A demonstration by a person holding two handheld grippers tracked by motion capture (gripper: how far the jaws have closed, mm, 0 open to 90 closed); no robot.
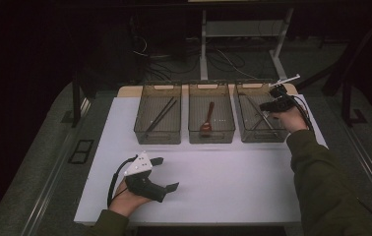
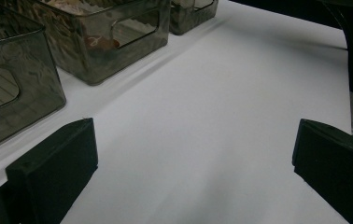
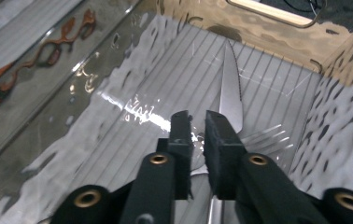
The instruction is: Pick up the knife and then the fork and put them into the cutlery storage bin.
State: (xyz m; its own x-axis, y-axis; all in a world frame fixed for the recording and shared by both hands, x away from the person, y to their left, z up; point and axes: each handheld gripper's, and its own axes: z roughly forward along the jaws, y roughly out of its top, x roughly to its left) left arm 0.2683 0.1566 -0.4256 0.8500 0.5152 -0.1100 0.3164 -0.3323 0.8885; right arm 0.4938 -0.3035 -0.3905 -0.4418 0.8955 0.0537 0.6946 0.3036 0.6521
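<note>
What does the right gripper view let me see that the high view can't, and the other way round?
The right gripper view shows the serrated edge of the steel table knife and the prongs of a steel fork, with the right gripper nearly closed above them. The high view shows the whole white table, the left gripper, the dark chopsticks and both arms. Both show the smoky clear plastic bin and the brown wooden spoon.
</note>
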